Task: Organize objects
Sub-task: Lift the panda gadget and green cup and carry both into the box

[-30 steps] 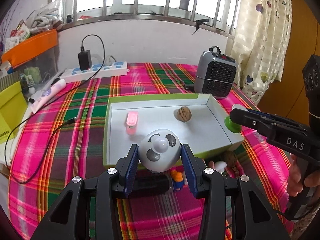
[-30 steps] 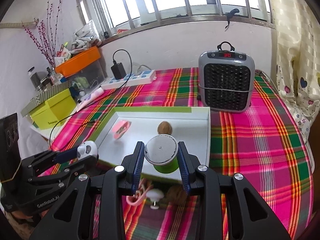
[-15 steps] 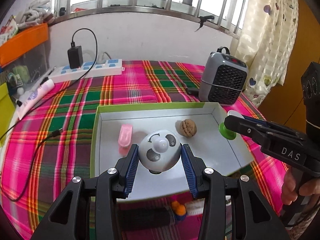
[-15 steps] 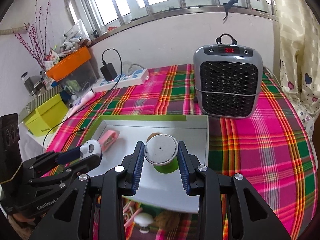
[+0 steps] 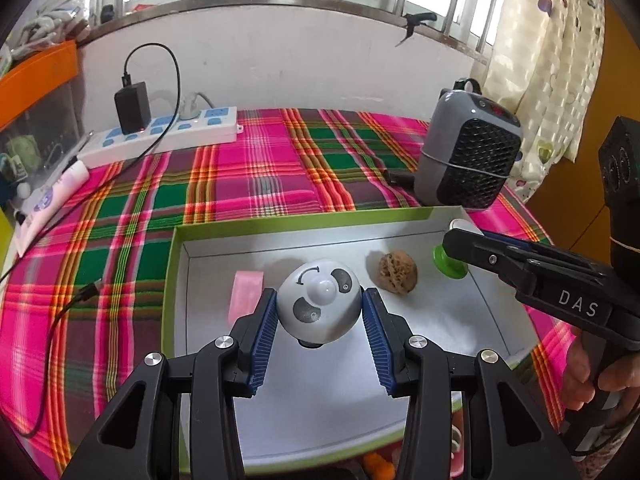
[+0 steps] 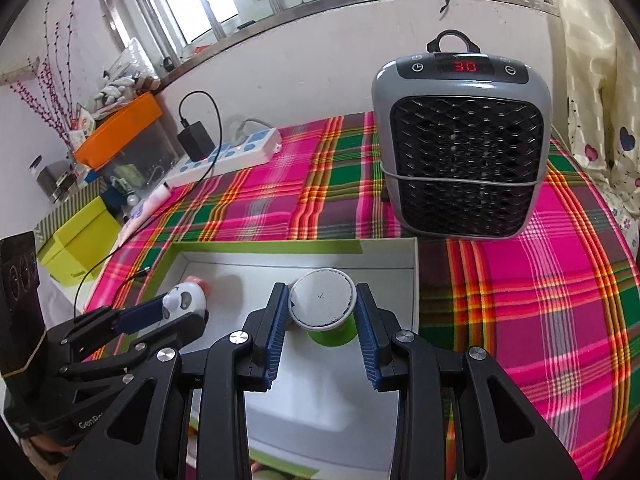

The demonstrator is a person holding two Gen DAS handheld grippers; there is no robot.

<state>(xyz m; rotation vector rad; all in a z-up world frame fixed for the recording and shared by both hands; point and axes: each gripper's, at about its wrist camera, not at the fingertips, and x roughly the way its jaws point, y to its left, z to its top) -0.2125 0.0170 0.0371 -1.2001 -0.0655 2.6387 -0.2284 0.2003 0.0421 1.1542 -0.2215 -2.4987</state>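
My left gripper [image 5: 320, 320] is shut on a white panda-faced ball toy [image 5: 319, 300] and holds it over the green-rimmed white tray [image 5: 176, 240]. My right gripper [image 6: 322, 322] is shut on a green spool with a white top [image 6: 323, 306], held over the tray's right part [image 6: 414, 280]. In the tray lie a walnut [image 5: 398, 272] and a pink clip [image 5: 246, 294]. In the right wrist view the left gripper and panda toy [image 6: 184, 302] show at the left; the walnut is hidden there.
A grey heater [image 6: 460, 148] stands just behind the tray's right corner. A power strip with charger [image 5: 160, 136] lies at the back left by the wall. A yellow-green box [image 6: 76, 240] sits left. Small toys [image 5: 376, 464] lie in front of the tray.
Both grippers have moved forward over the tray with their objects still held. The tray, walnut and heater now look nearer.
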